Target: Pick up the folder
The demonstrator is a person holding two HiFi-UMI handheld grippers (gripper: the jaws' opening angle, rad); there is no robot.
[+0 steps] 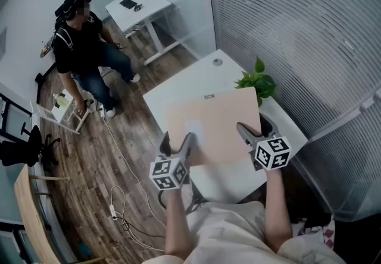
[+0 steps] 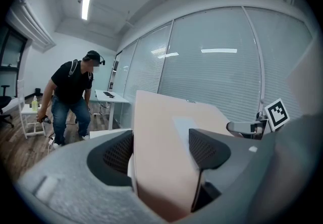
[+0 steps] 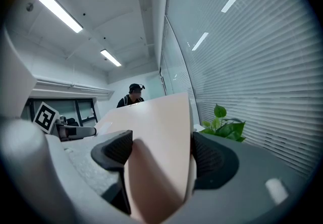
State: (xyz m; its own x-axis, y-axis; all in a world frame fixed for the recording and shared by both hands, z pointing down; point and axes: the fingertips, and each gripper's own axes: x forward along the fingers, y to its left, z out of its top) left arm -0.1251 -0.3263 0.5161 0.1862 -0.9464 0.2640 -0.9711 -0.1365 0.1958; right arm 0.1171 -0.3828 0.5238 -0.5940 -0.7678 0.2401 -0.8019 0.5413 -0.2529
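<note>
Over the white rectangular desk the large, pale beige card folder hung, its near edge pinched by the left hand-held gripper and the right hand-held gripper. The lift looked all but done to me. Next would call for an even grip to keep it level.

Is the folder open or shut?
Shut. The folder is one flat tan slab, its edge pinched in the jaws of left gripper and right gripper.

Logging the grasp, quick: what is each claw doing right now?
The left claw is shut on the folder.
The right claw is shut on the folder too.
</note>
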